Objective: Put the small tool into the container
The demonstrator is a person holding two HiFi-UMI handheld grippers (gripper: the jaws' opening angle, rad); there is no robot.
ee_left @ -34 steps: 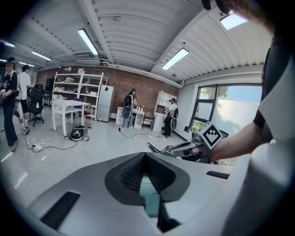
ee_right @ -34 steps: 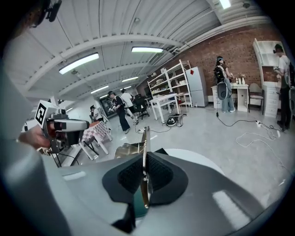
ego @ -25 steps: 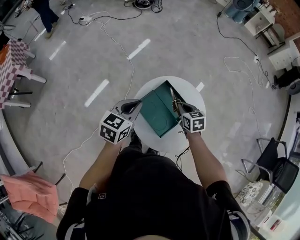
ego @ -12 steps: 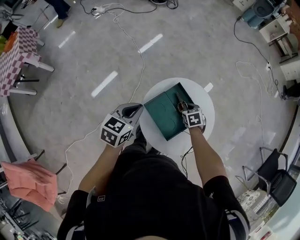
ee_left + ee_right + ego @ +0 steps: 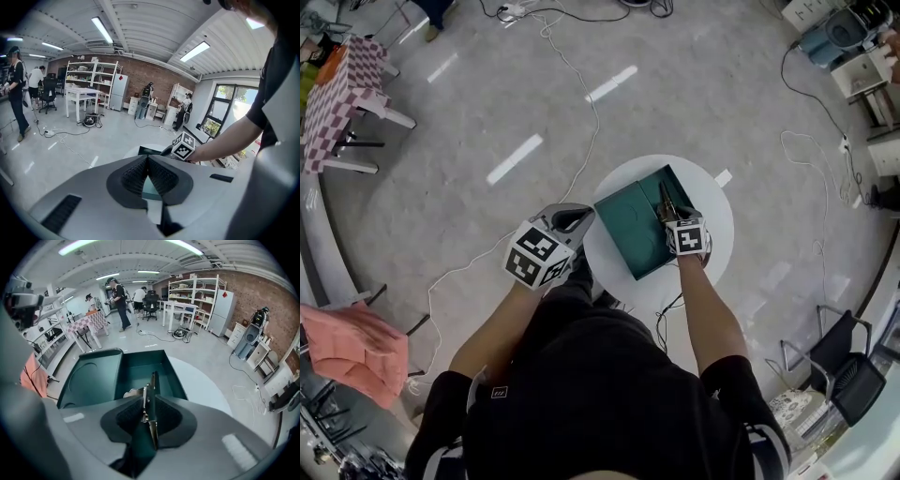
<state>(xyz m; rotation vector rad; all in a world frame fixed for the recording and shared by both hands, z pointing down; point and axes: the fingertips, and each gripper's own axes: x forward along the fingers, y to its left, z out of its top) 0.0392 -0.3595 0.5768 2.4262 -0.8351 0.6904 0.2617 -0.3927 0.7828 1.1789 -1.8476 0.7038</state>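
Note:
A teal container (image 5: pixel 625 228) lies open on the round white table (image 5: pixel 718 217), its lid folded out to the left. My right gripper (image 5: pixel 667 210) is shut on the small tool (image 5: pixel 664 195), a thin flat metal piece. In the right gripper view the small tool (image 5: pixel 151 397) stands on edge between the pads, its tip over the container's deep compartment (image 5: pixel 140 372). My left gripper (image 5: pixel 573 219) hangs off the table's left edge, shut and empty. In the left gripper view its pads (image 5: pixel 136 174) meet at the tips, with the right gripper's marker cube (image 5: pixel 183 146) beyond.
White cables (image 5: pixel 581 131) trail across the grey floor beyond the table. A checkered table (image 5: pixel 342 89) stands far left, a black chair (image 5: pixel 839 361) at the right. People (image 5: pixel 117 298), desks and white shelves (image 5: pixel 194 298) fill the room's far end.
The right gripper and tool have shifted slightly inward over the container's deep side. The left gripper has stayed beside the table's left edge. The head camera's view has drifted.

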